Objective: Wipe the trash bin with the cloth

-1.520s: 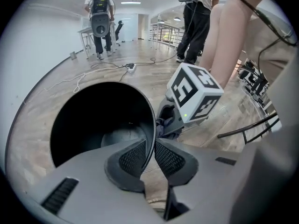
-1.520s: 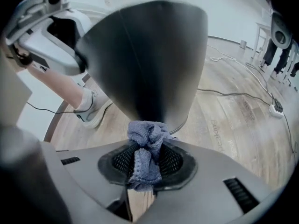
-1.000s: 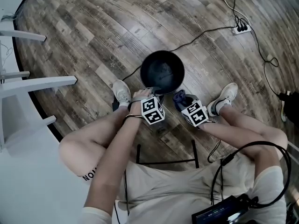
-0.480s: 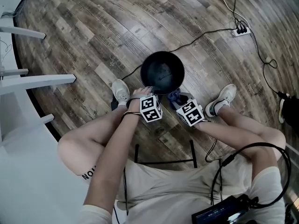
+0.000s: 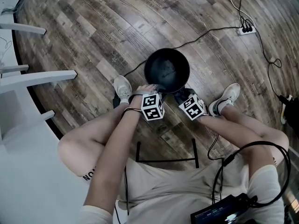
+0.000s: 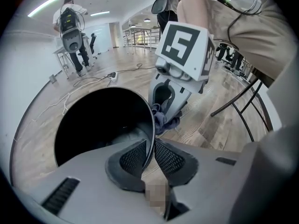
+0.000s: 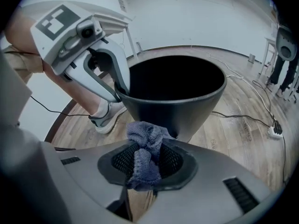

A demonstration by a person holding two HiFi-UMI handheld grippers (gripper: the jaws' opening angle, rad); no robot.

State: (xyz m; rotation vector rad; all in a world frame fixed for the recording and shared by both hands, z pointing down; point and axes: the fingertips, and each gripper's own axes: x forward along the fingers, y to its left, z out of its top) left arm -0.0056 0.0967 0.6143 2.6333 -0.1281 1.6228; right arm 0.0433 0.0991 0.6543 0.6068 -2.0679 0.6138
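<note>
The black trash bin (image 5: 167, 71) stands on the wood floor between the person's feet. My left gripper (image 5: 156, 91) is at its near rim. In the left gripper view the bin's thin rim (image 6: 152, 125) runs between the two pads of that gripper (image 6: 150, 148); its jaws have just been closing and now pinch the rim. My right gripper (image 5: 182, 96) sits by the bin's near right side, shut on a bunched blue-grey cloth (image 7: 142, 167). The cloth's top lies close against the bin's outer wall (image 7: 187, 111). The left gripper (image 7: 105, 71) also shows in that view, at the rim.
White furniture legs (image 5: 39, 76) stand at the left. A power strip (image 5: 246, 30) and black cables (image 5: 205, 34) lie on the floor behind the bin. Shoes (image 5: 123, 88) (image 5: 227, 97) flank it. A black stool frame (image 5: 166, 160) is under the person.
The right gripper has moved with the cloth toward the bin's near side. The left gripper has stayed at the rim and its jaws have narrowed onto it.
</note>
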